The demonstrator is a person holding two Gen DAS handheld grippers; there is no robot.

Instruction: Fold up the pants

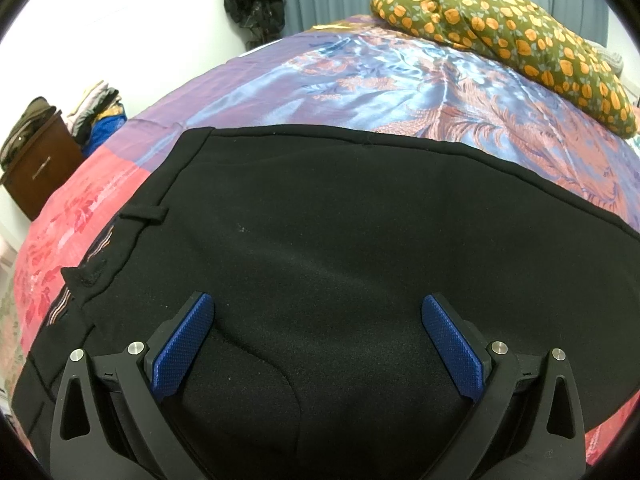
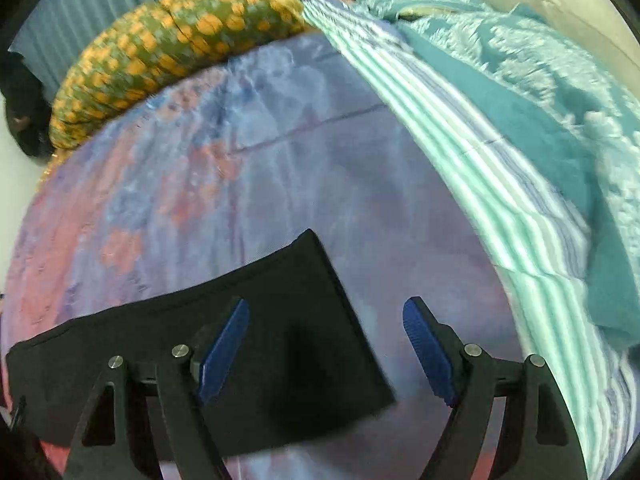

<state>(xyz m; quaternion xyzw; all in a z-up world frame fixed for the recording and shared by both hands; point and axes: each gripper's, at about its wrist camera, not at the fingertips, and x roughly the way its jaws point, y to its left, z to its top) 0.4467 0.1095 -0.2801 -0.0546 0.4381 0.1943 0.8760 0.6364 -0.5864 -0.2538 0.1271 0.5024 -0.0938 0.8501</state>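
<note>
Black pants (image 1: 340,240) lie flat on the bed. In the left wrist view their waistband with a belt loop (image 1: 146,215) is at the left and a curved folded layer lies near me. My left gripper (image 1: 318,312) is open just above the pants, its blue pads (image 1: 182,348) spread wide and empty. In the right wrist view, which is blurred, the pants' leg end (image 2: 280,332) lies across the lower left. My right gripper (image 2: 326,316) is open above the leg end's right edge and holds nothing.
A blue, purple and pink patterned bedspread (image 1: 380,80) covers the bed. An olive pillow with orange spots (image 1: 500,36) lies at the far side. A striped sheet (image 2: 460,152) and teal blanket (image 2: 540,92) lie at the right. A brown cabinet (image 1: 40,164) with piled clothes stands at the left.
</note>
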